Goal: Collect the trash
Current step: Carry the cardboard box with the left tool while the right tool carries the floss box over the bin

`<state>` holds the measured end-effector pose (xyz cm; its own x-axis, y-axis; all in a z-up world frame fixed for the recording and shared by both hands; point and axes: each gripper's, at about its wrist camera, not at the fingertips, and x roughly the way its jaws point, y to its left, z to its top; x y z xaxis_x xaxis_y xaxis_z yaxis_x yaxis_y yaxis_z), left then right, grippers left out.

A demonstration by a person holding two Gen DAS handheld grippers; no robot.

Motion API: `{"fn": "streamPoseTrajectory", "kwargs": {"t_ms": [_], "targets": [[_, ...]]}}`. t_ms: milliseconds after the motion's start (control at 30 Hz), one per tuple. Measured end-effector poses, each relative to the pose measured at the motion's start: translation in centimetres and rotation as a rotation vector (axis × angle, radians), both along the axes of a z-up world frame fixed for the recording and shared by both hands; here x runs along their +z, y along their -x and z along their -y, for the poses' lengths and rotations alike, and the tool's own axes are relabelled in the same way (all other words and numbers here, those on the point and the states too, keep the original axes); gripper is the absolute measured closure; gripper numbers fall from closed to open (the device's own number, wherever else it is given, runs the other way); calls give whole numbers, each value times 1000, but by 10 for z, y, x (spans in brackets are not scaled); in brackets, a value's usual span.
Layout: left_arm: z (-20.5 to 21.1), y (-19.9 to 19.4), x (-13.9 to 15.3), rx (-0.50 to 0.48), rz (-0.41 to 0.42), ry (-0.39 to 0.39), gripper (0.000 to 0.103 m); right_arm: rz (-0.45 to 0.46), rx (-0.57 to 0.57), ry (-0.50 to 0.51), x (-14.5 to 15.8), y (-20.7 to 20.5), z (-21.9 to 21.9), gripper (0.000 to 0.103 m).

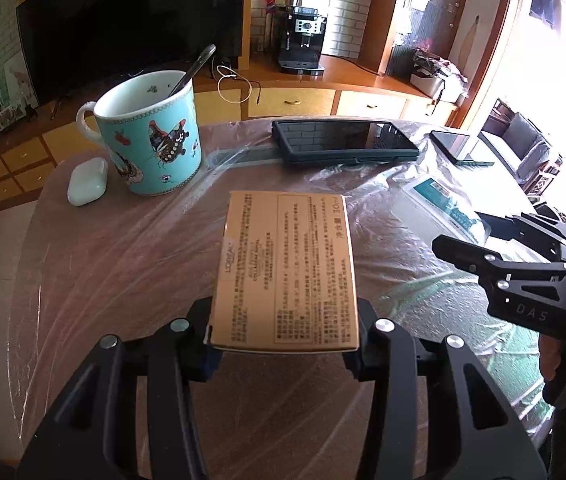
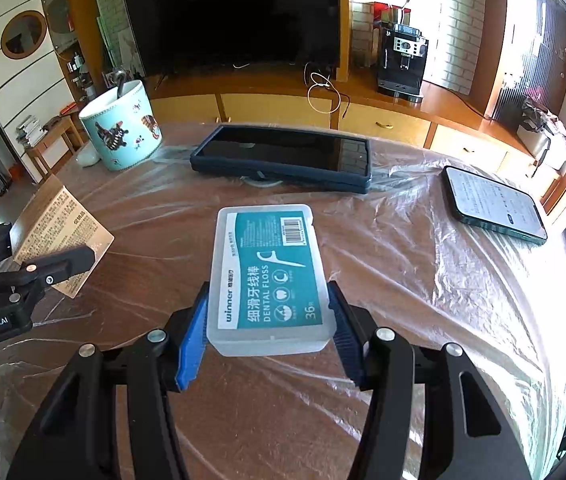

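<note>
A tan cardboard cosmetics box (image 1: 287, 264) with printed text hangs above the table, and my left gripper (image 1: 283, 332) is shut on its near end. In the right wrist view that same box (image 2: 55, 216) shows at the left, between the left gripper's (image 2: 47, 246) black fingers. A clear plastic dental floss box (image 2: 271, 272) with a teal label is off the table, my right gripper (image 2: 269, 320) shut on it with the blue pads against its sides. From the left wrist view, the right gripper (image 1: 463, 232) is at the right edge with the floss box (image 1: 439, 204) in it.
The round table (image 2: 403, 280) is covered with crinkled clear plastic film. On it stand a turquoise butterfly mug (image 1: 151, 136) with a spoon, a white earbud case (image 1: 87, 182), a dark cased tablet (image 2: 283, 160) and a phone (image 2: 495, 204). A TV and cabinets lie beyond.
</note>
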<state>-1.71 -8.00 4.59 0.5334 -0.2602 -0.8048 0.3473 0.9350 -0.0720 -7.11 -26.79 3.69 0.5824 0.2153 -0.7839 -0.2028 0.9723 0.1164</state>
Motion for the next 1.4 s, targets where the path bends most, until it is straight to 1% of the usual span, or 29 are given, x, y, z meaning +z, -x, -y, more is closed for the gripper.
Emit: {"fn": "streamPoseTrajectory", "kwargs": {"t_ms": [233,433,767,867,1133,1400], "targets": [[2,36,15,-45,32,-16,56,31,26,-52,21,32,10,48],[2,68,25,-78,49,0,56,40,69,-90,32,68,14,48],[-6,115,38,-98,89,9,56,89,143,-112,51,135,7,48],[-8,127,41,-103,94,14,56,99,154,-114,55,149,5,48],[-6,158,41,-142,95,10,56,104,184,-124,57,187,6,48],[-1,195,37,-195,82,9,56,66,226,-138,46,223,9,48]]}}
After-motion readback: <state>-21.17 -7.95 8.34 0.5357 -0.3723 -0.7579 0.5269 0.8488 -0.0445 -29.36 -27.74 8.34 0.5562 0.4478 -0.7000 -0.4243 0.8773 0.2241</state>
